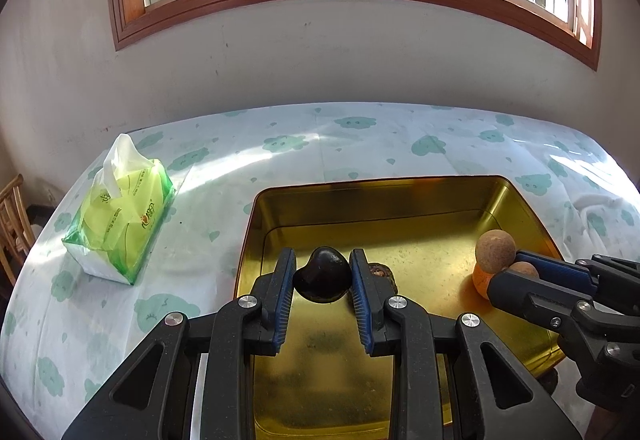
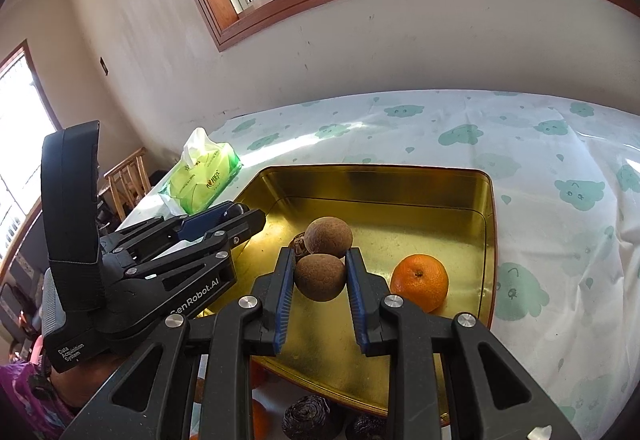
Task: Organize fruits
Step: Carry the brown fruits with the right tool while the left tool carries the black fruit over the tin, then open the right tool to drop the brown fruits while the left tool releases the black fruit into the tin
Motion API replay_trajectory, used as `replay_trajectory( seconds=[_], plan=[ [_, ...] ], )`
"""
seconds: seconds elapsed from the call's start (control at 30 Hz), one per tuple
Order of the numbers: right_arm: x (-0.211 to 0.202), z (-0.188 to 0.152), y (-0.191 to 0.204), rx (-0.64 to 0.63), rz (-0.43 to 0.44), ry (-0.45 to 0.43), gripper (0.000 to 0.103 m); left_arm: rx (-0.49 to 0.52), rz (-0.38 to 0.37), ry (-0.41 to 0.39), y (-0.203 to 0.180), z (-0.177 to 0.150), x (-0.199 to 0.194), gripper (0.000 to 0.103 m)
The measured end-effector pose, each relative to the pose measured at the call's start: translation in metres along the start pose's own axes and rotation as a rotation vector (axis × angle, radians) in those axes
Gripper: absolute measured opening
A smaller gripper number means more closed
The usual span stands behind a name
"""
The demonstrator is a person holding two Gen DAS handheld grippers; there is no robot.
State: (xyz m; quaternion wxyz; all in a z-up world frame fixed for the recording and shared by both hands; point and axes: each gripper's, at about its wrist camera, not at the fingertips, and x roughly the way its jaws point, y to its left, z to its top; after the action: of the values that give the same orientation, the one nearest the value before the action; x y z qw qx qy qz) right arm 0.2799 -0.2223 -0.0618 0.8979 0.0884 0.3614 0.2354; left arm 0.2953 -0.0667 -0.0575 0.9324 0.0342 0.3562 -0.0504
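Gold metal tray (image 1: pixel 516 200) sits on the tabletop. Left gripper (image 1: pixel 323 282) fingers squeeze a shiny black fruit (image 1: pixel 322 276); right gripper (image 2: pixel 320 278) fingers squeeze a brown round fruit (image 2: pixel 320 277) (both over the tray). Lower gently, then let go.

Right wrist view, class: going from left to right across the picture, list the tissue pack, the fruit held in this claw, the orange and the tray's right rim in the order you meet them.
tissue pack → brown round fruit held in the right claw → orange → gold tray's right rim
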Motion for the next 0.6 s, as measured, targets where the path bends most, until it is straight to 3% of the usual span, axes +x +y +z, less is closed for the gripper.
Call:
replay_trajectory(
  seconds=[0.6],
  plan=[
    [0.012,0.005,-0.003,0.001,-0.006,0.010,0.025,0.038,0.013,0.007,-0.003,0.005,0.010,0.028]
  ],
)
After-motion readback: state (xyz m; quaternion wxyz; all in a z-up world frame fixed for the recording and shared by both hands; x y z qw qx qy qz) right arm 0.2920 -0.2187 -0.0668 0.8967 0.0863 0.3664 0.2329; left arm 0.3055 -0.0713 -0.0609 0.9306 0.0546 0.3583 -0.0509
